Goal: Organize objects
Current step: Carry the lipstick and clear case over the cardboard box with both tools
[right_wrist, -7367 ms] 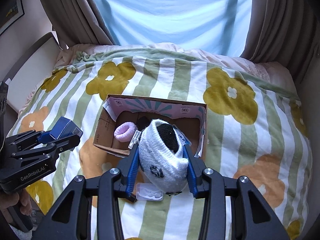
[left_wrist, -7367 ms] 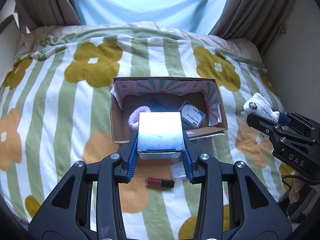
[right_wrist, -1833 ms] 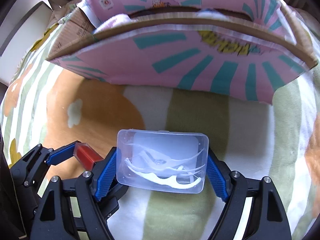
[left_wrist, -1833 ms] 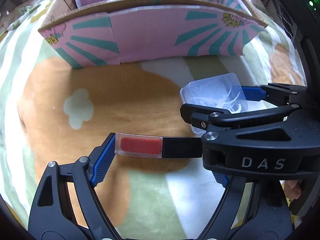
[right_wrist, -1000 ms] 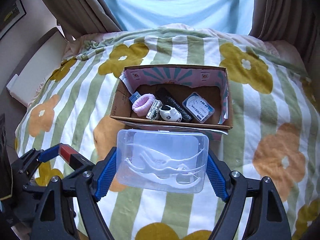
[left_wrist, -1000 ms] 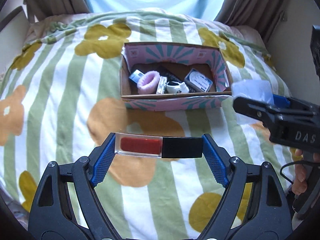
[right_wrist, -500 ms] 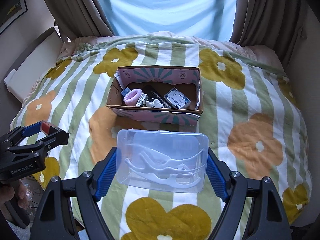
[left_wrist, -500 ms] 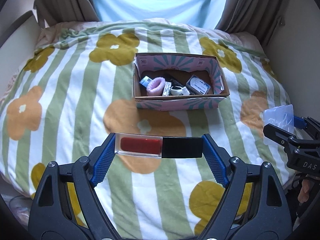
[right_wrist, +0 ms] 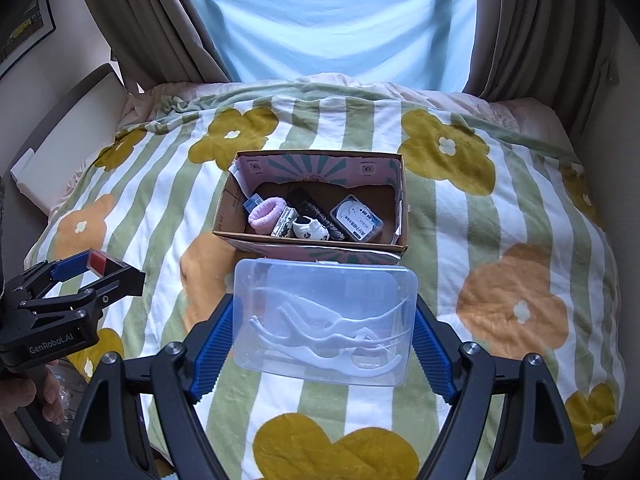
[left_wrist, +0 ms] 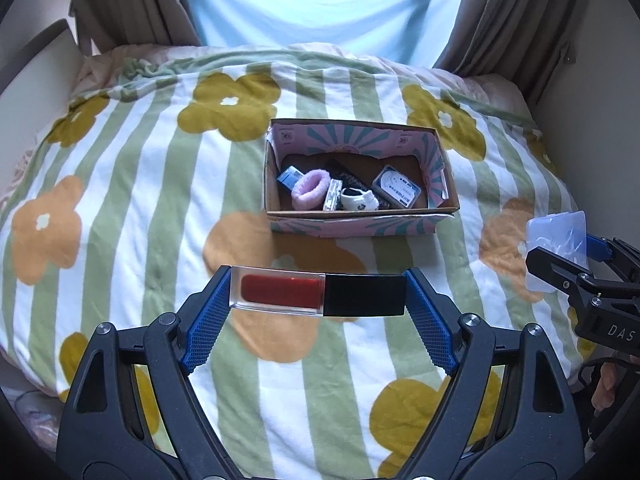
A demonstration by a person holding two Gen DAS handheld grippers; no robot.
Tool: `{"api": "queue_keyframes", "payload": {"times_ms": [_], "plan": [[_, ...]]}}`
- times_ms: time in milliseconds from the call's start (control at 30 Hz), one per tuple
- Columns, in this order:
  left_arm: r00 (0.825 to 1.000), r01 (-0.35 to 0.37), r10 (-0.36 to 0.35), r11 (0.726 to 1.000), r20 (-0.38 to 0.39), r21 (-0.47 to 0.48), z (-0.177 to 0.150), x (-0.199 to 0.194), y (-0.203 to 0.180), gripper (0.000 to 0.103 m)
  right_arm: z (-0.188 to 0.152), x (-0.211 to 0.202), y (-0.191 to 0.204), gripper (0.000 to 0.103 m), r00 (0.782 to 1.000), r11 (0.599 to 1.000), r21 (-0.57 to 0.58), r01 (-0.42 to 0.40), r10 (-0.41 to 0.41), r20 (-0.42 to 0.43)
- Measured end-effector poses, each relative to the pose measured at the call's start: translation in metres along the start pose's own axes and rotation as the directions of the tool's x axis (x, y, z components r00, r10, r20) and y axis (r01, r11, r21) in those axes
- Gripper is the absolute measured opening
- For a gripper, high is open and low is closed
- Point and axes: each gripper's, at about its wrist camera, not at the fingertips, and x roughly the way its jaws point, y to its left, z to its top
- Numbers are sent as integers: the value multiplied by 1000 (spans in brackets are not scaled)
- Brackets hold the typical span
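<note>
My left gripper [left_wrist: 318, 294] is shut on a lip gloss tube [left_wrist: 318, 295] with a red body and black cap, held crosswise above the bedspread, short of the box. My right gripper [right_wrist: 324, 320] is shut on a clear plastic case of white floss picks [right_wrist: 325, 320], also in the air in front of the box. The open cardboard box [left_wrist: 448, 190] with pink and teal flaps sits mid-bed and holds a pink scrunchie [left_wrist: 310, 189], a white sock [left_wrist: 359, 201], a small blue box [left_wrist: 289, 177], a dark object and a flat plastic case [left_wrist: 397, 191]. The right gripper also shows in the left wrist view [left_wrist: 560, 248], the left in the right wrist view [right_wrist: 94, 266].
The bed is covered by a green-striped spread [left_wrist: 132, 184] with yellow and orange flowers. Curtains [right_wrist: 152, 20] and a bright window lie behind it. A wall stands at the right [left_wrist: 608, 120], and a headboard or panel at the left [right_wrist: 60, 140].
Both grippers have lifted and pulled back from the box with their objects, so the box looks smaller and farther. The box's contents have not moved.
</note>
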Motion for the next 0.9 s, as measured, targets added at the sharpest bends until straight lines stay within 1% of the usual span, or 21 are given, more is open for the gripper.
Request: {"api": "queue_keyframes", "payload": {"times_ms": [100,133,200,433,667,833,900], "plan": [[1000,7,-7,1000,6,0,17,9,-3,82,16,9,-5,78,1000,1000,-8,-6,6,3],[1000,10,-10,1000,6,-2,23,12,-4,82,22,12,-7,78,1000,1000,13,12,-12,7],[1000,25,-25,1000,2,-11,36,22,-5,82,35,21,-12,78,1000,1000,7,8,-8,10],[999,36,-36,999,-4,5,90,67,-15,82,78,63,-30,78,1000,999,-41,1,-1,2],[999,44,-44,999,-31,6,142,134,-22,82,110,129,-44,78,999,996,-93,-10,6,-41],[996,48,-47,999,-75,11,170,194,-27,82,121,178,-46,78,997,990,-139,-28,18,-72],[995,45,-44,999,-92,11,176,219,-29,82,122,198,-47,78,996,987,-156,-48,35,-85]]}}
